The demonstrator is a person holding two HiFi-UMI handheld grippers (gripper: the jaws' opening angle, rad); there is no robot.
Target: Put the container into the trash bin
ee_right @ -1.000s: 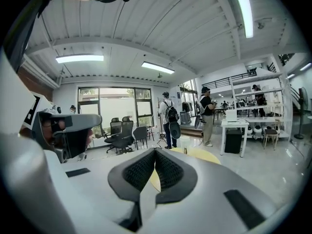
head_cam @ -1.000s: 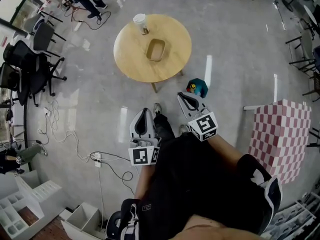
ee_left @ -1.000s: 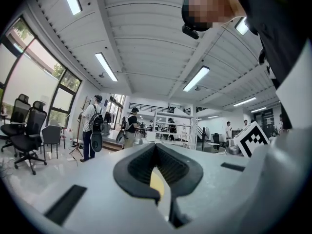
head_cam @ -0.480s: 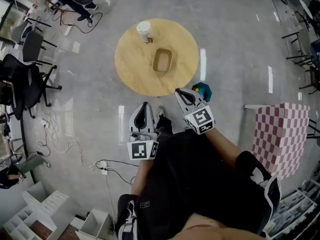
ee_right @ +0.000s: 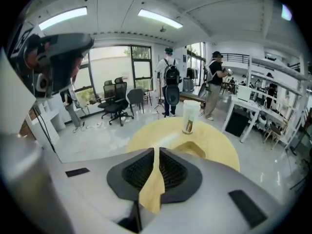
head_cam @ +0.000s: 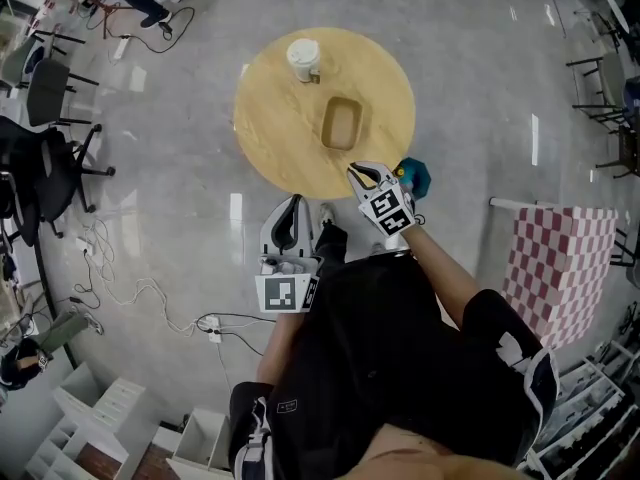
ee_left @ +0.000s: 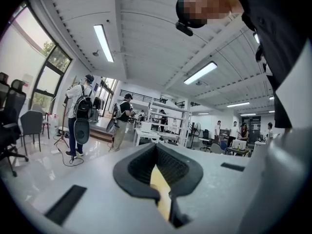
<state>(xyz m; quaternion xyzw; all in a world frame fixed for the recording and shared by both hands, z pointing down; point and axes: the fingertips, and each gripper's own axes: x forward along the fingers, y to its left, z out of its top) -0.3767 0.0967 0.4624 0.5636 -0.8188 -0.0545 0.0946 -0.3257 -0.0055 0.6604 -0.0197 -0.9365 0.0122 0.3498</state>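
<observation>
The brown paper container (head_cam: 341, 122) lies on the round table (head_cam: 270, 118), with a lidded cup (head_cam: 304, 59) far-left of it. The teal trash bin (head_cam: 418, 175) is half hidden behind the right gripper (head_cam: 356, 172), which is clenched to a just-parting slit and empty. The left gripper (head_cam: 292, 201) is clenched and empty.

The head view looks steeply down from above the person (head_cam: 400, 368), with the round table (head_cam: 280, 118) at 12 o'clock. The right gripper view faces that table from close by, tilted downward; both views show its cup (head_cam: 304, 59) and container (head_cam: 342, 123). The left gripper view looks level across the room toward distant people (ee_left: 78, 113).
</observation>
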